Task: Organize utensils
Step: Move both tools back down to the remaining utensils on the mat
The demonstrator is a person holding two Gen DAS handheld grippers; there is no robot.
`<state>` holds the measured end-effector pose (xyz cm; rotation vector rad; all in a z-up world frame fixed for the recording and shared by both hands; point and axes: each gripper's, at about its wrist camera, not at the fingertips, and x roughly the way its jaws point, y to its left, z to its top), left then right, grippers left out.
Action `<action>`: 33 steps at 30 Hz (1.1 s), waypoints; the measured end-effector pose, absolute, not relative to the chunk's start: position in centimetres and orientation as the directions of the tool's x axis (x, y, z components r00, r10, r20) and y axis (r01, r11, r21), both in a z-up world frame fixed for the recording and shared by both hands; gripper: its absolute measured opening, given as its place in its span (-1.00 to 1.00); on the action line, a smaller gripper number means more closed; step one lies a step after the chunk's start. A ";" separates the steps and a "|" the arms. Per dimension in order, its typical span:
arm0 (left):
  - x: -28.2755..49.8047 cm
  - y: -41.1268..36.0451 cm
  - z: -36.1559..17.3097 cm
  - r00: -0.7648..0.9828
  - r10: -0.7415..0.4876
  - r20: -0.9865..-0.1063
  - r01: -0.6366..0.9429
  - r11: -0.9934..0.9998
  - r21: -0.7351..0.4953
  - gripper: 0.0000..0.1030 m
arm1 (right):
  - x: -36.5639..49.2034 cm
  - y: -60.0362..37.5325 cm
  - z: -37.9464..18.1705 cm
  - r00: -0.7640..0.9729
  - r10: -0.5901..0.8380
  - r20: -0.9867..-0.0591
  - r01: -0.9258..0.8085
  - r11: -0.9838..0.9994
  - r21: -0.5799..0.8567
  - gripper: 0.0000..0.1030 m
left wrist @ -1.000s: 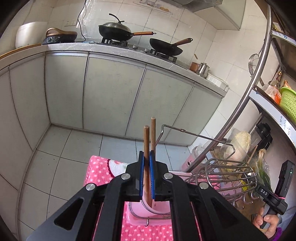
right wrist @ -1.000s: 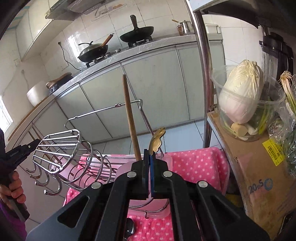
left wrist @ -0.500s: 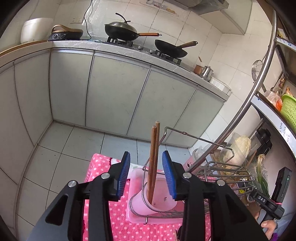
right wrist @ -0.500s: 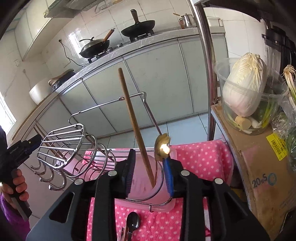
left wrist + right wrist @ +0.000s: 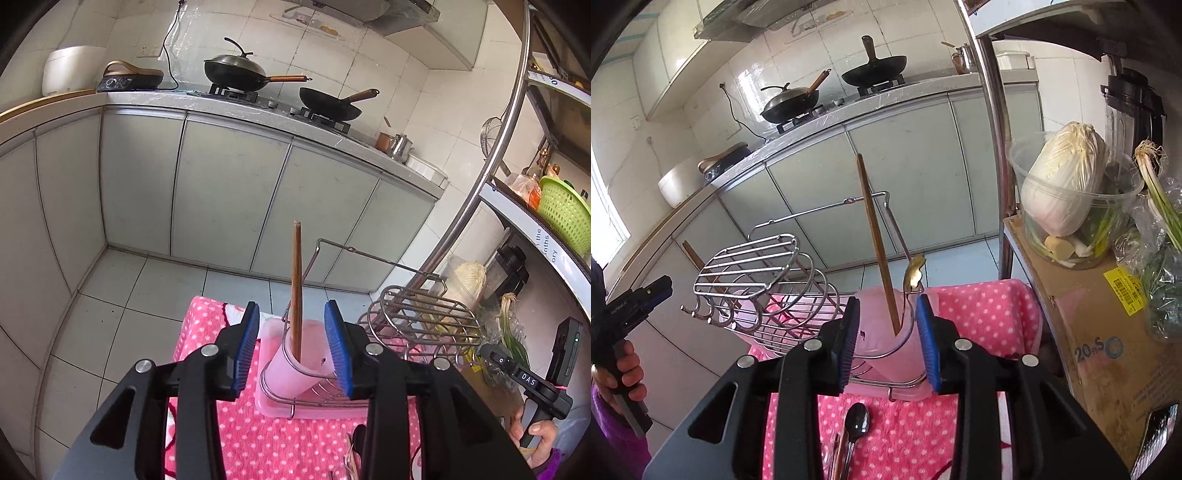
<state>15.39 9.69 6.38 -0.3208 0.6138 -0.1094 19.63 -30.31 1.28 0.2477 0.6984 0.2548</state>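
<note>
A pair of brown chopsticks [image 5: 296,280] stands upright in a pink cup [image 5: 286,374] held by a wire ring on a pink tray. My left gripper [image 5: 291,347] is open, its blue pads on either side of the cup and touching nothing. In the right wrist view the same chopsticks [image 5: 875,240] lean in the cup [image 5: 875,339] beside a gold-handled utensil [image 5: 914,272]. My right gripper [image 5: 889,343] is open too, with the cup between its pads and apart from them. A dark spoon [image 5: 857,421] lies on the pink dotted cloth [image 5: 979,314] below.
A steel wire rack [image 5: 750,266] with hooks stands left of the cup. A cabbage in a clear tub [image 5: 1067,181] sits on a cardboard box [image 5: 1108,350] to the right, behind a steel shelf pole [image 5: 993,147]. Woks [image 5: 236,70] sit on the far counter.
Both grippers have opened and drawn back and up. The left let go of the chopsticks and the right let go of the gold-handled utensil; both now stand in the pink cup.
</note>
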 end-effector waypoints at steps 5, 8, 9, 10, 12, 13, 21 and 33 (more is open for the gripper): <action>13.4 9.0 5.3 0.795 -0.239 -0.558 0.035 0.936 -0.351 -0.31 | 17.8 -31.0 0.7 0.738 0.333 -0.587 -0.140 0.926 0.350 -0.37; 12.2 8.1 4.1 0.771 -0.262 -0.580 0.060 0.937 -0.343 -0.31 | 16.4 -31.3 0.0 0.734 0.348 -0.583 -0.132 0.916 0.379 -0.37; 11.9 7.7 3.6 0.761 -0.269 -0.591 0.069 0.938 -0.340 -0.31 | 15.8 -31.2 -0.4 0.733 0.348 -0.584 -0.129 0.915 0.383 -0.37; 11.6 7.2 3.0 0.747 -0.280 -0.603 0.079 0.938 -0.338 -0.31 | 15.3 -31.1 -0.9 0.729 0.350 -0.588 -0.130 0.914 0.384 -0.37; 11.1 6.1 1.7 0.714 -0.303 -0.632 0.096 0.936 -0.340 -0.31 | 14.5 -30.8 -1.7 0.716 0.355 -0.601 -0.129 0.913 0.386 -0.37; 10.9 5.6 1.0 0.691 -0.318 -0.649 0.106 0.933 -0.344 -0.31 | 14.2 -30.7 -2.2 0.710 0.358 -0.607 -0.127 0.913 0.389 -0.37; 10.0 1.3 -6.2 0.484 -0.386 -0.785 0.147 0.920 -0.362 -0.52 | 11.4 -29.3 -6.8 0.628 0.367 -0.686 -0.116 0.916 0.383 -0.37; 11.2 -3.3 -13.6 0.232 -0.351 -0.907 0.112 0.936 -0.333 -0.93 | 10.3 -28.9 -10.8 0.548 0.413 -0.727 -0.098 0.895 0.435 -0.37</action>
